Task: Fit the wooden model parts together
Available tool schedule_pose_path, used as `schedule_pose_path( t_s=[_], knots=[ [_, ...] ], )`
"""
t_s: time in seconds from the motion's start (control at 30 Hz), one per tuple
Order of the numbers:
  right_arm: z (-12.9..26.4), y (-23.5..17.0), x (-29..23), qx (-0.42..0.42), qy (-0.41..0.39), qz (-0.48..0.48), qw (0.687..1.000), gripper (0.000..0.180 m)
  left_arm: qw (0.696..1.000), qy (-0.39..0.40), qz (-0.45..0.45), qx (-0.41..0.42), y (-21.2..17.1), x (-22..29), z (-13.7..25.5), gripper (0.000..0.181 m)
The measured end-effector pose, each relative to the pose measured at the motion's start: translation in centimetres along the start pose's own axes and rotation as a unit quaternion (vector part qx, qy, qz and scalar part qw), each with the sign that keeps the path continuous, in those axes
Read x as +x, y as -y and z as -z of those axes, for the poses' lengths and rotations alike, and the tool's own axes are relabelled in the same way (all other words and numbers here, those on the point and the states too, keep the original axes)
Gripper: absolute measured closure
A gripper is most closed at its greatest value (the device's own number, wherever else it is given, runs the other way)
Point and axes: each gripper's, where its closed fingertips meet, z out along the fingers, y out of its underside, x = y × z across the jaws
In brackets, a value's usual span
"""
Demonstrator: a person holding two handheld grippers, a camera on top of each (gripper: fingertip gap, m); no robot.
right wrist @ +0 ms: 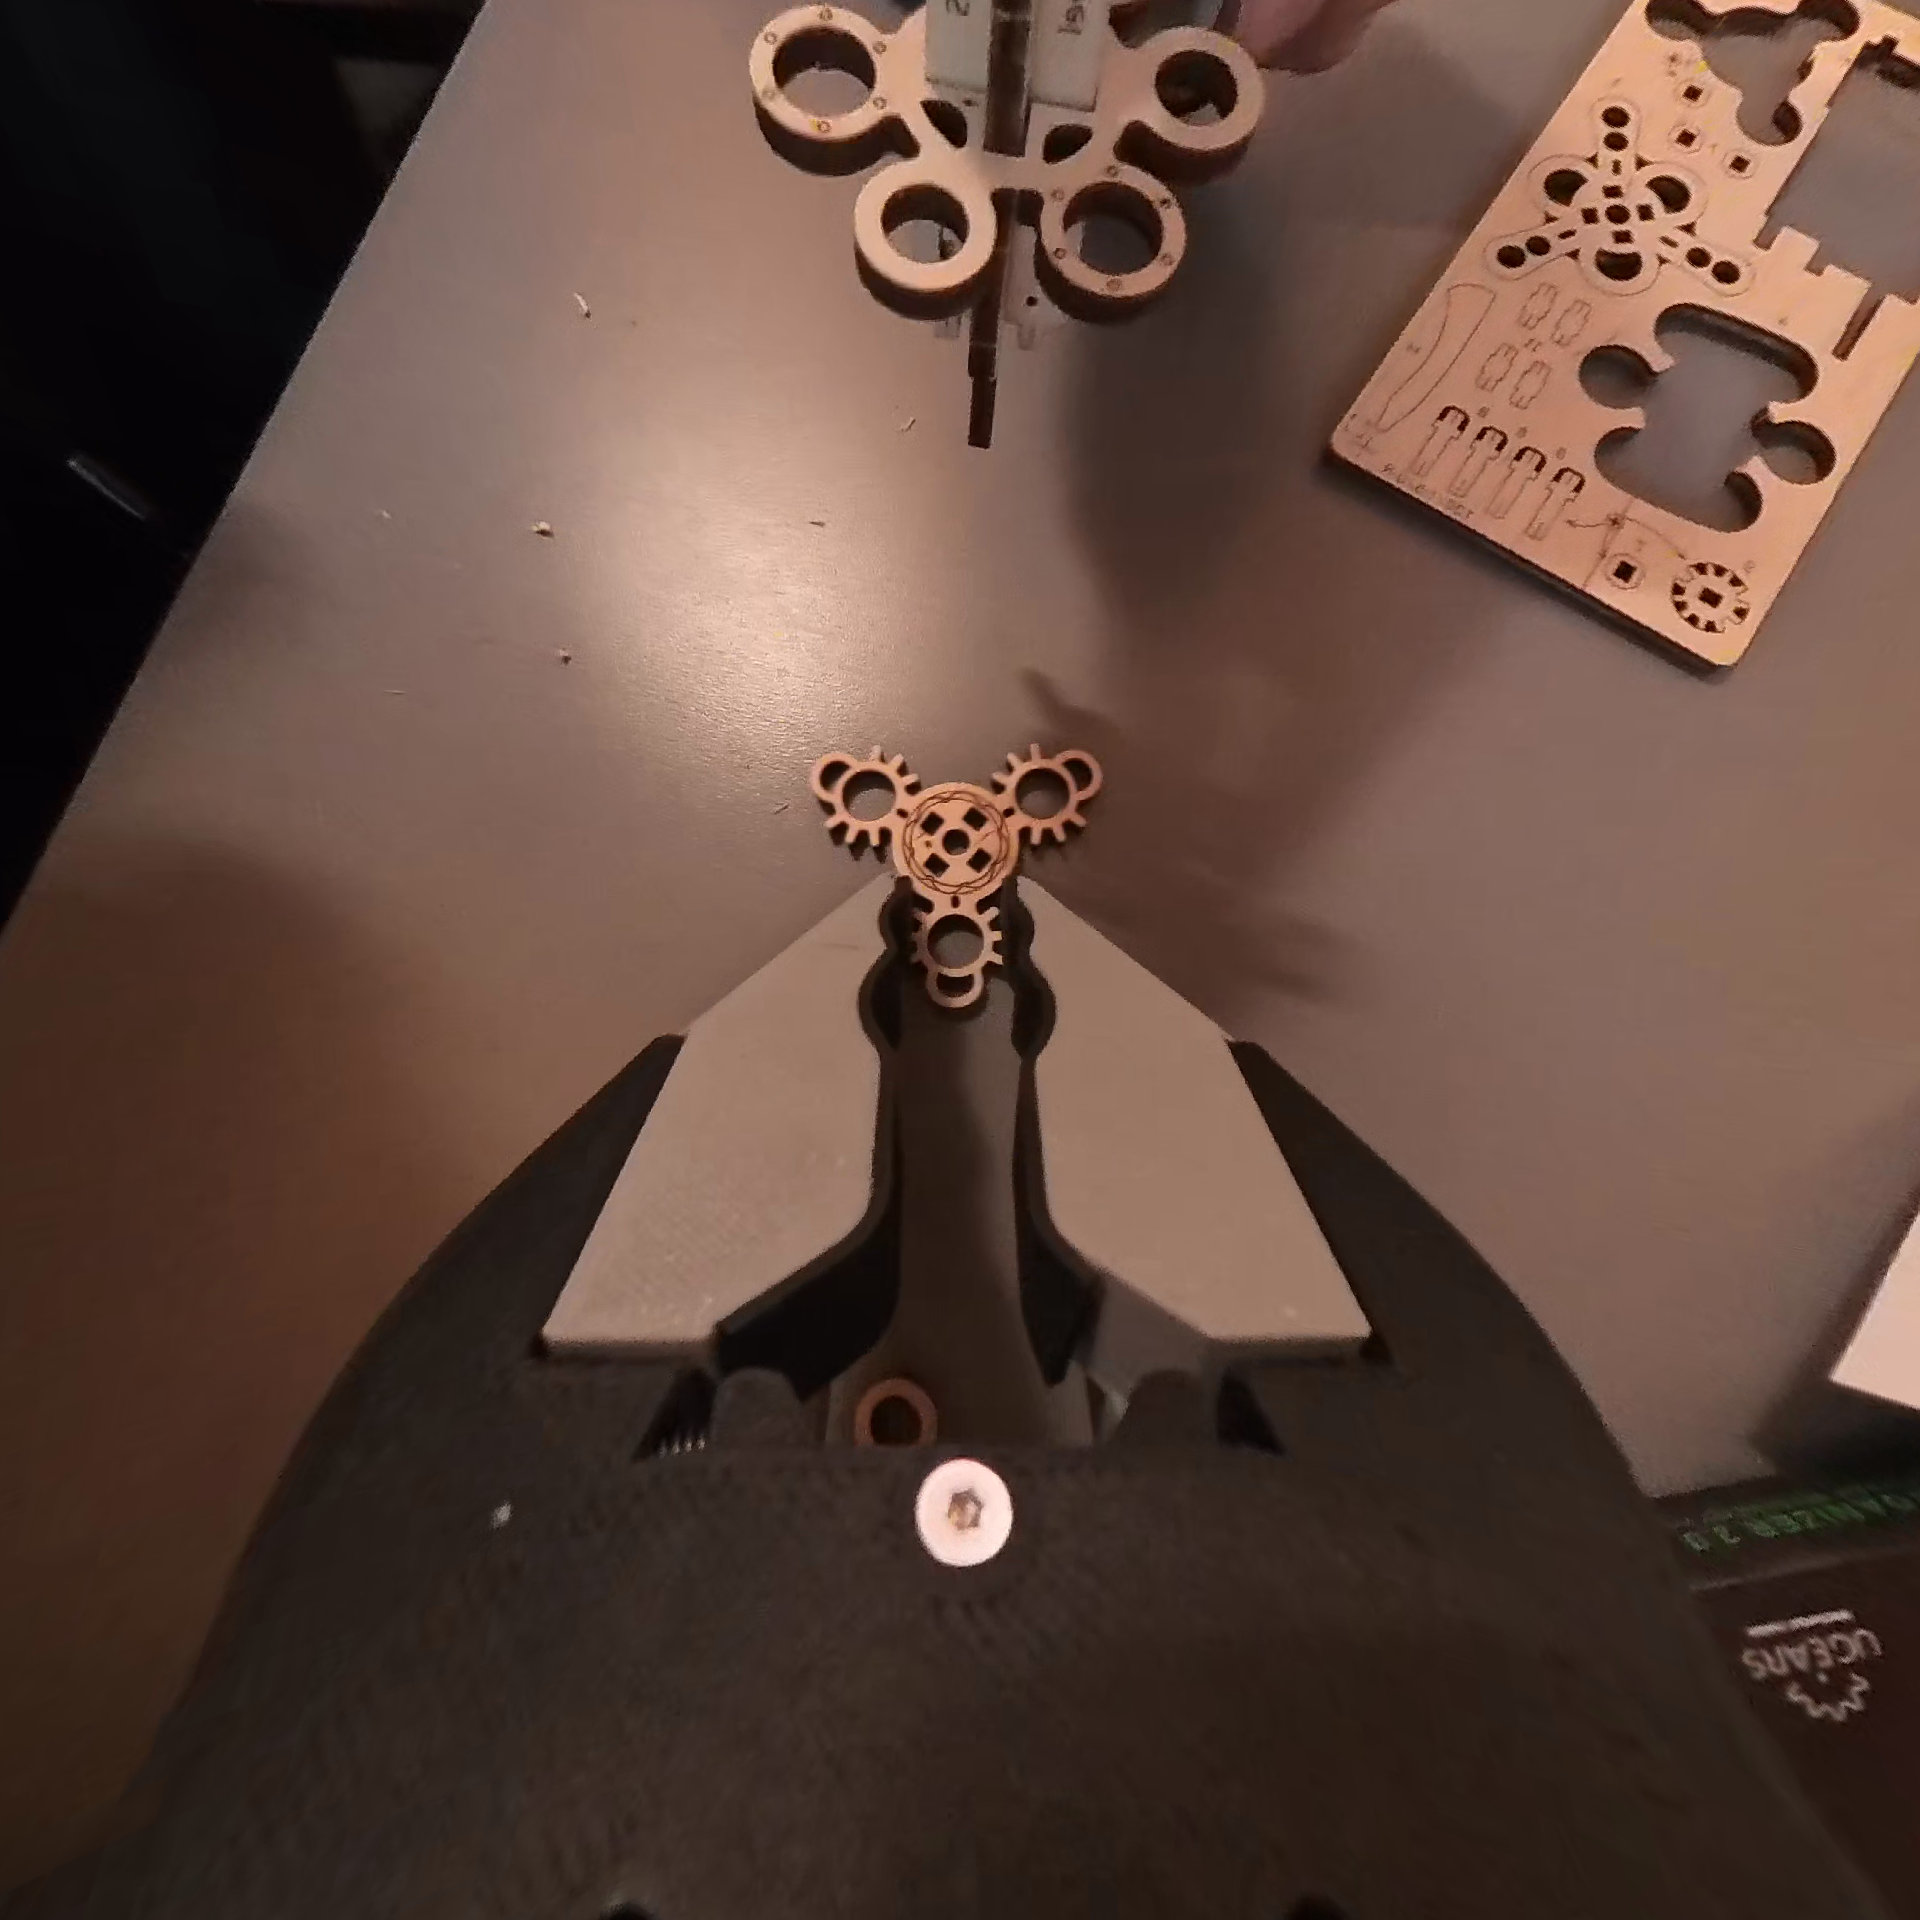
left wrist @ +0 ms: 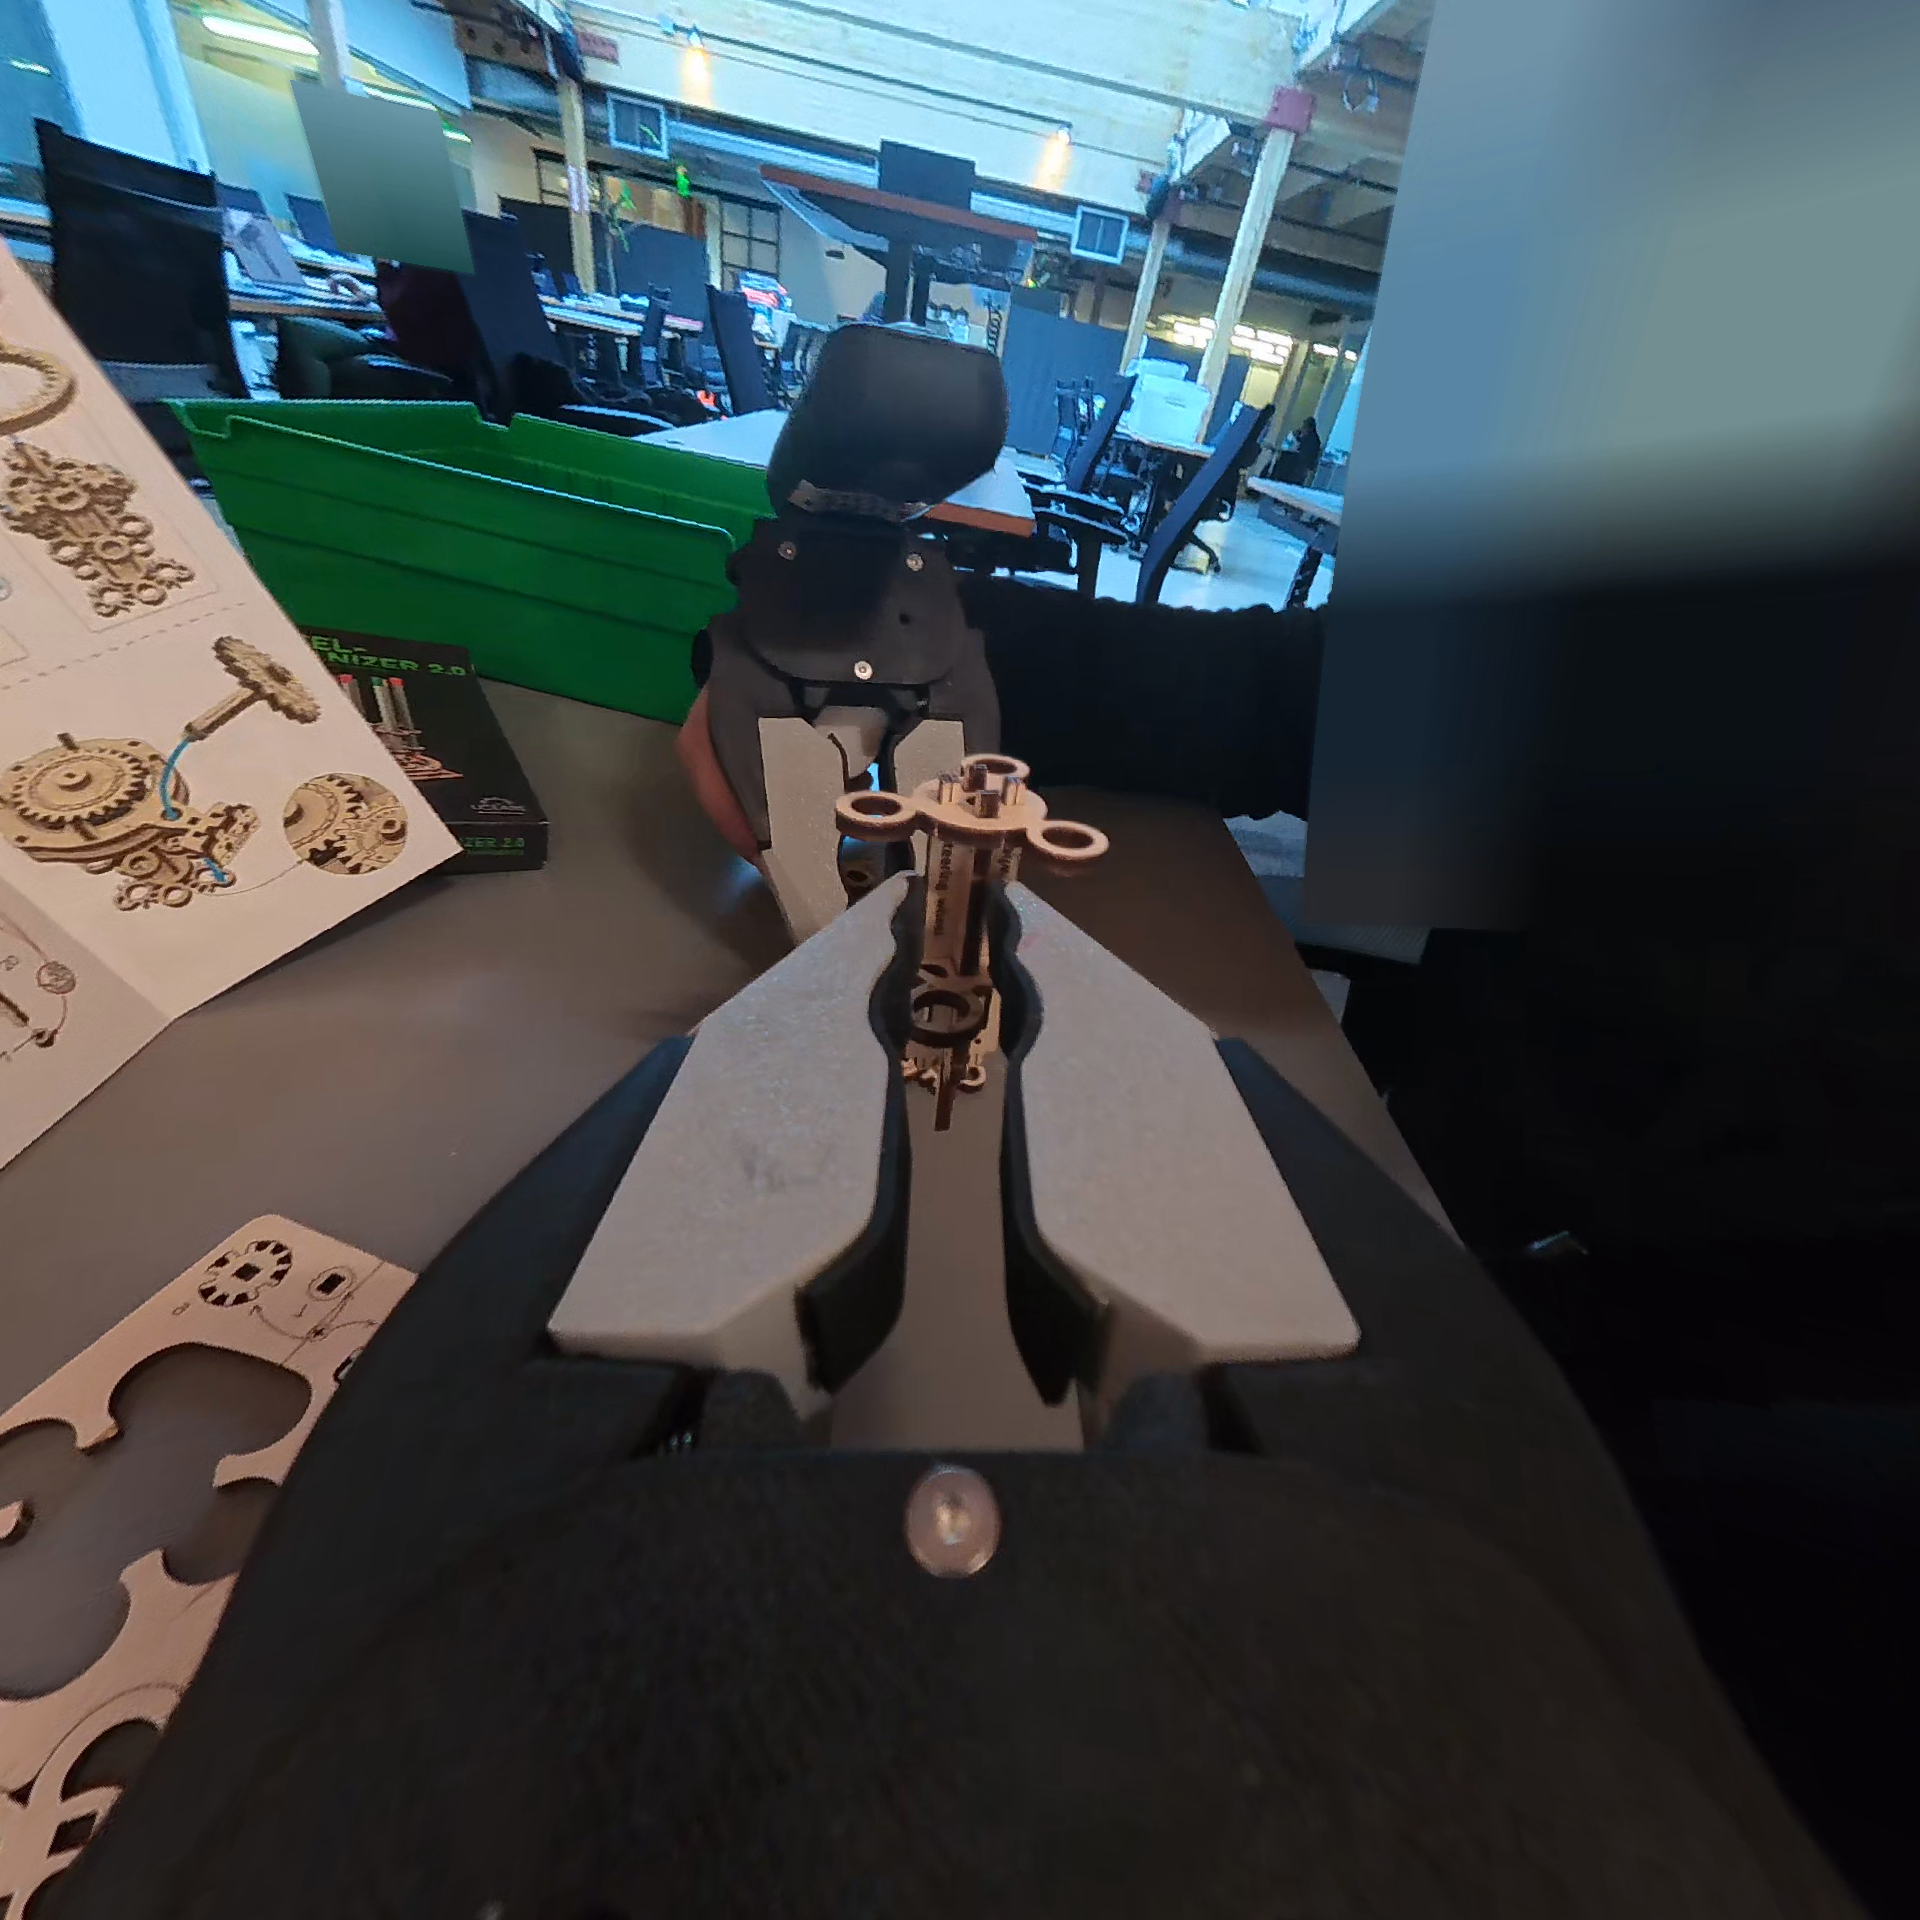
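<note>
Wooden parts are held one in each gripper above a grey tabletop (right wrist: 468, 644). Left gripper (left wrist: 951, 940): fingers closed on the shaft of a partly built wooden assembly (left wrist: 971, 831), which stands upright with a ringed plate at its top and small square pegs rising from the centre. Right gripper (right wrist: 956, 940): fingers closed on the lower lobe of a small three-lobed gear plate (right wrist: 954, 831), whose centre carries a cluster of square holes. In the right wrist view the assembly appears at the top edge, well apart from the gear plate, with its dark central stem pointing toward it.

Step in hand, as judged: presenting the gear plate to the assembly before mating; the two are not yet touching. The next move likely calls for bringing the plate's square holes into line with the pegs, matching rotation, then pressing squarely so the thin wood does not bind or crack.

Also present: a punched-out parts sheet (right wrist: 1621, 343), an instruction sheet (left wrist: 156, 675), a dark box (left wrist: 457, 769) and a green bin (left wrist: 468, 540).
</note>
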Motion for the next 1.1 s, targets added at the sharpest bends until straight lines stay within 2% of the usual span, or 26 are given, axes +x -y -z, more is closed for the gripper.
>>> schedule_pose_path(
  t_s=[0.07, 0.13, 0.23, 0.33, 0.47, 0.53, 0.7, 0.83, 1.1],
  knots=[
    [0.2, 0.0, -0.2, 0.006, -0.002, 0.002, 1.0, 0.168, 1.0, -0.005, -0.006, -0.005, -0.1, 0.3, -0.1, 0.172],
    [0.6, 0.4, -0.1, 0.016, -0.007, 0.007, 1.0, 0.18, 1.0, -0.007, -0.01, -0.009, -0.2, 0.4, -0.2, 0.172],
    [1.4, 1.0, 0.2, 0.022, -0.024, 0.015, 0.999, 0.18, 1.0, -0.008, -0.011, -0.008, -0.2, 0.5, -0.2, 0.172],
    [1.5, 0.3, 0.8, -0.008, -0.049, 0.007, 0.999, 0.18, 1.0, -0.008, -0.008, -0.006, -0.2, 0.4, -0.1, 0.172],
    [2.6, 0.1, 0.1, -0.011, -0.058, -0.057, 0.997, 0.154, 1.0, 0.003, -0.023, -0.008, -0.2, 0.3, -0.1, 0.172],
    [3.1, 0.1, -0.8, -0.006, -0.072, -0.088, 0.994, 0.149, 0.999, 0.01, -0.043, -0.009, -0.2, 0.4, -0.2, 0.172],
    [3.8, 0.4, -3.4, 0.02, -0.132, -0.124, 0.983, 0.14, 0.983, 0.049, -0.173, -0.023, -0.5, 0.7, -0.6, 0.172],
    [4.0, 0.6, -4.5, 0.044, -0.164, -0.14, 0.976, 0.142, 0.945, 0.073, -0.319, -0.031, -1.1, 1.4, -1.1, 0.172],
    [3.5, 0.7, -4.6, 0.058, -0.191, -0.181, 0.963, 0.14, 0.926, 0.108, -0.36, -0.029, -0.8, 0.5, -0.9, 0.172]
  ],
)
